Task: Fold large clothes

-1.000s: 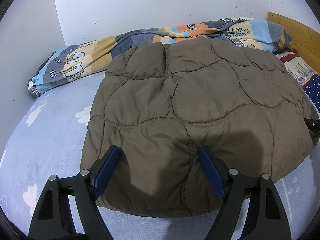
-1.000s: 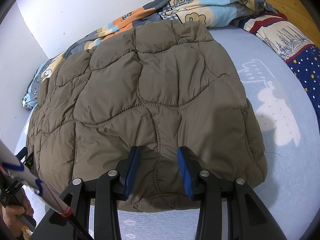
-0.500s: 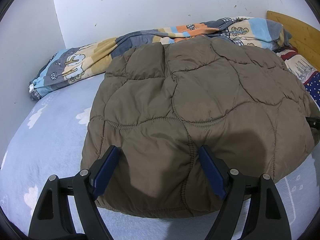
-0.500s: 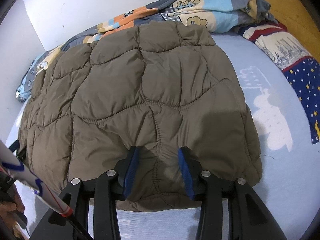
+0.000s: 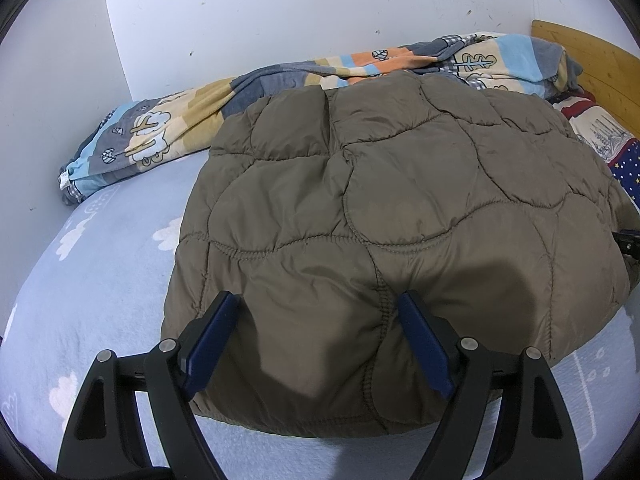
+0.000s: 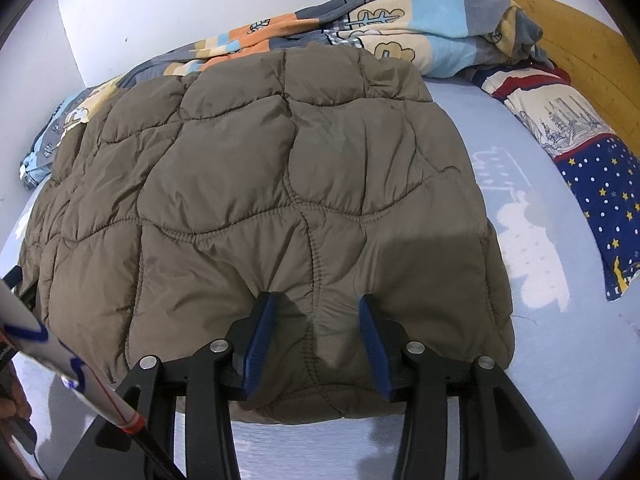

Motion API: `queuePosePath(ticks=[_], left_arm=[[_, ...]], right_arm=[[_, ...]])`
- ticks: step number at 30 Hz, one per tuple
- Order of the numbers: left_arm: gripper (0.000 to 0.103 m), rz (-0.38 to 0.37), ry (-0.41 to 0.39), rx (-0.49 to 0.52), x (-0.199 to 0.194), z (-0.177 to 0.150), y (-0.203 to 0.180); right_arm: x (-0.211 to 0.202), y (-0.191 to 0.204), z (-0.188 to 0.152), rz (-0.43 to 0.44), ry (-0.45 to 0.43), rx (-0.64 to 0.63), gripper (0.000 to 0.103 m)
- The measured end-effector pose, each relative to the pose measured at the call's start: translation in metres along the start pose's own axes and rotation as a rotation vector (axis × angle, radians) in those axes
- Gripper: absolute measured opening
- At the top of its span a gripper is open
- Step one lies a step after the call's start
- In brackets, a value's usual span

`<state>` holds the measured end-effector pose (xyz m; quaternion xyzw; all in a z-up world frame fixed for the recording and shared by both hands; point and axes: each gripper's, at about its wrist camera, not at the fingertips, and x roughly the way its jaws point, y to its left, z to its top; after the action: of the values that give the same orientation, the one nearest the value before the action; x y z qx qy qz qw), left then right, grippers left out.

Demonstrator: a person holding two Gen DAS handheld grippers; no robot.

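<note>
- While the brown quilted jacket [image 5: 400,208] lies folded on the bed [image 5: 100,280], the left gripper [image 5: 320,312] sits agape over its near edge.
- The right gripper [image 6: 318,314] likewise straddles the hem, fingers spread.

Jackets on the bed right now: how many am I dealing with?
1. The brown quilted jacket lies flat on the blue sheet, its near edge between both grippers' fingers. Another could be hidden under the striped blanket behind it.

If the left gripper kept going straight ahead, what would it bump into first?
Most likely the brown quilted jacket. The left gripper is open, its fingers either side of the jacket's near edge, so it would push into that padding first. The striped blanket by the wall lies farther back.
</note>
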<state>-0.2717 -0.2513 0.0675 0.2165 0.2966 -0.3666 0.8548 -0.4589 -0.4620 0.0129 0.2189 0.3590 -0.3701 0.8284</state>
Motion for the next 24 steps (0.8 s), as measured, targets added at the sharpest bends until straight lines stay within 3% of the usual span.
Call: queuePosePath(ticks=[7, 24], left_arm=[[0.083, 0.002, -0.001, 0.002, 0.000, 0.000, 0.000], [0.084, 0.005, -0.004, 0.006, 0.000, 0.001, -0.001]], right_arm=[[-0.001, 0.010, -0.002, -0.070, -0.019, -0.061, 0.052], [-0.002, 0.017, -0.004, -0.114, -0.029, -0.094, 0.055]])
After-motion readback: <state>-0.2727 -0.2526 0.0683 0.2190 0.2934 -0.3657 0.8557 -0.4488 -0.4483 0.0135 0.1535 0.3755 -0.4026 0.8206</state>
